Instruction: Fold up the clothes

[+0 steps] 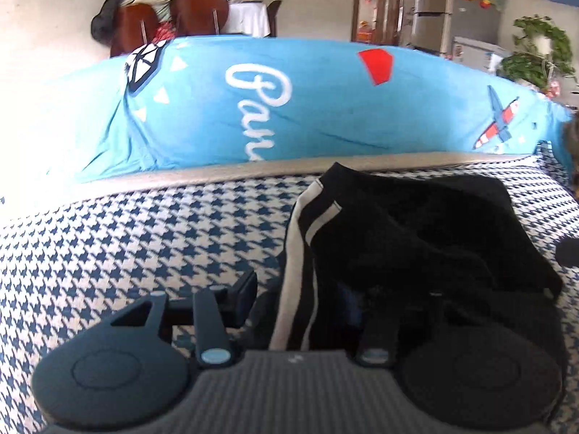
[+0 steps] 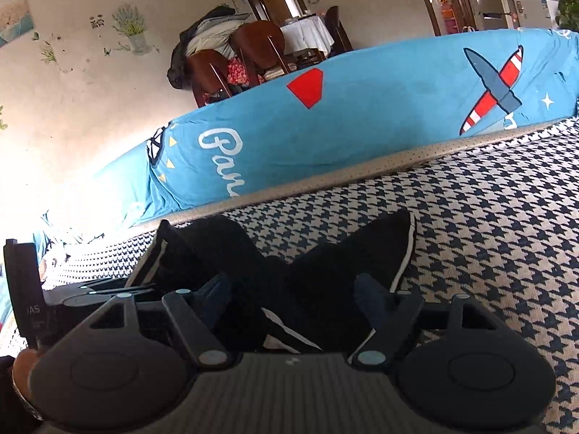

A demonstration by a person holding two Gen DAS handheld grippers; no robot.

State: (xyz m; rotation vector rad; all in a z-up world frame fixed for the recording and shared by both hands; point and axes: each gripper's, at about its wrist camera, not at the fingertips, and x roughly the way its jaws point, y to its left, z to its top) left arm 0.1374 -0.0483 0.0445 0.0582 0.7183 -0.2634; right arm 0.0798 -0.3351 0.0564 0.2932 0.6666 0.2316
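On the checked bed cover (image 1: 144,238), at about nine o'clock, the left tool (image 1: 311,296) sits low with its jaws wide apart. One finger (image 1: 246,289) rests on bare cover, and the other looks to be hidden in the cloth. At about three o'clock lies the black clothing with white stripes (image 1: 416,231), bunched and crumpled, not flat. Over on the right side, the right tool (image 2: 289,289) is wide apart too, with cloth lying between its jaws. No neat fold shows, so smoothing and folding are left
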